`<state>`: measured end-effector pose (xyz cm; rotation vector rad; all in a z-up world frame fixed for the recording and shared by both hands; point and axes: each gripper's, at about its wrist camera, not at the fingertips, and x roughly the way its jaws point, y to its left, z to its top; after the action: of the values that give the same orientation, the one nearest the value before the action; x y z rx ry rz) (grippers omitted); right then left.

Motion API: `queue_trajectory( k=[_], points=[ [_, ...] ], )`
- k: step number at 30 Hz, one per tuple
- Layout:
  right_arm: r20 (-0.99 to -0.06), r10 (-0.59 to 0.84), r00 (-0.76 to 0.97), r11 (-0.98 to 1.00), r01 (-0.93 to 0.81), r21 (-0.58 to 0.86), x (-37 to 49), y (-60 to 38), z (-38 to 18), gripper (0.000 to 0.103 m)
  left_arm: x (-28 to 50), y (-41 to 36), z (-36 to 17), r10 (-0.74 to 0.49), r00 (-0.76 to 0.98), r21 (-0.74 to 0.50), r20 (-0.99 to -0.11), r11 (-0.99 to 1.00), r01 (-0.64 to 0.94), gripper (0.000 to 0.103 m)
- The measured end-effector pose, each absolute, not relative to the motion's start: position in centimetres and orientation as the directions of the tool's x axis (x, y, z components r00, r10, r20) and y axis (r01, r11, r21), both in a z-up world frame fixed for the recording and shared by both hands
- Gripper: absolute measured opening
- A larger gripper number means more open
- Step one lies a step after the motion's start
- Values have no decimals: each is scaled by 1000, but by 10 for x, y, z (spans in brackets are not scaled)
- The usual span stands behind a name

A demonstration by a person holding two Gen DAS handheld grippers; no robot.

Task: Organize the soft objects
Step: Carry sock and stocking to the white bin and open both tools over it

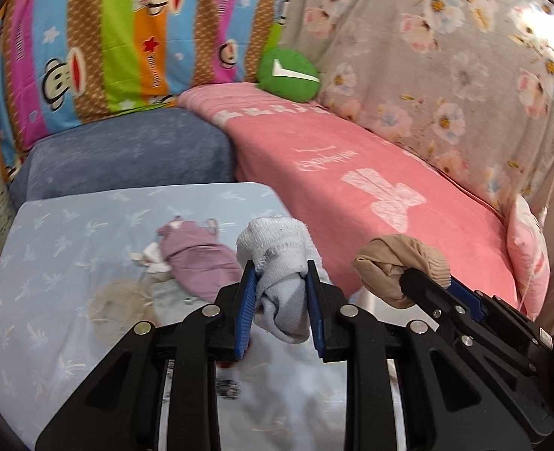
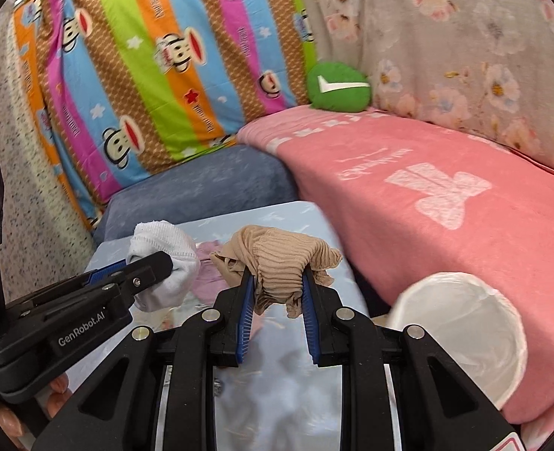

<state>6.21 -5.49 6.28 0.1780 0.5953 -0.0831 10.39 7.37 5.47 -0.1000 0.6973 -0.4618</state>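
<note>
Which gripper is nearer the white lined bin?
Right. The right gripper, holding a tan stocking, sits just left of the white lined bin; the left gripper, holding a white sock, is farther left.

White sock (image 1: 280,263): I've got it bunched and folded over, ribbed cuff end up, grey-white toe end hanging down, pinched between the left gripper (image 1: 281,274) pads, lifted clear above the light-blue table (image 1: 51,263). Tan stocking (image 2: 280,263): crumpled ribbed wad, clamped in the right gripper (image 2: 278,282), also held up above the table, just right of the white sock, not touching it. Mauve sock (image 1: 198,263): lying flat on the table, slightly crumpled, left of and beyond the white sock. Sheer tan stocking (image 1: 122,300): flat on the table, near side of the mauve one; blurred, edges hard to make out.
</note>
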Motion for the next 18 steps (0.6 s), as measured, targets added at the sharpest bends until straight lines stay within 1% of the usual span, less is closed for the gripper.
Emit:
queue_trajectory(
  k=[10,18],
  points=[
    [-552,-161,818,941,296,165,13,-142,66,22,78,-10,58,-517,607,-193,-604,833,518,25],
    [-572,-231,787,897,400,187,-9,-195,52,22,66,-64,47,-558,537,-174,-632,778,603,26]
  ],
)
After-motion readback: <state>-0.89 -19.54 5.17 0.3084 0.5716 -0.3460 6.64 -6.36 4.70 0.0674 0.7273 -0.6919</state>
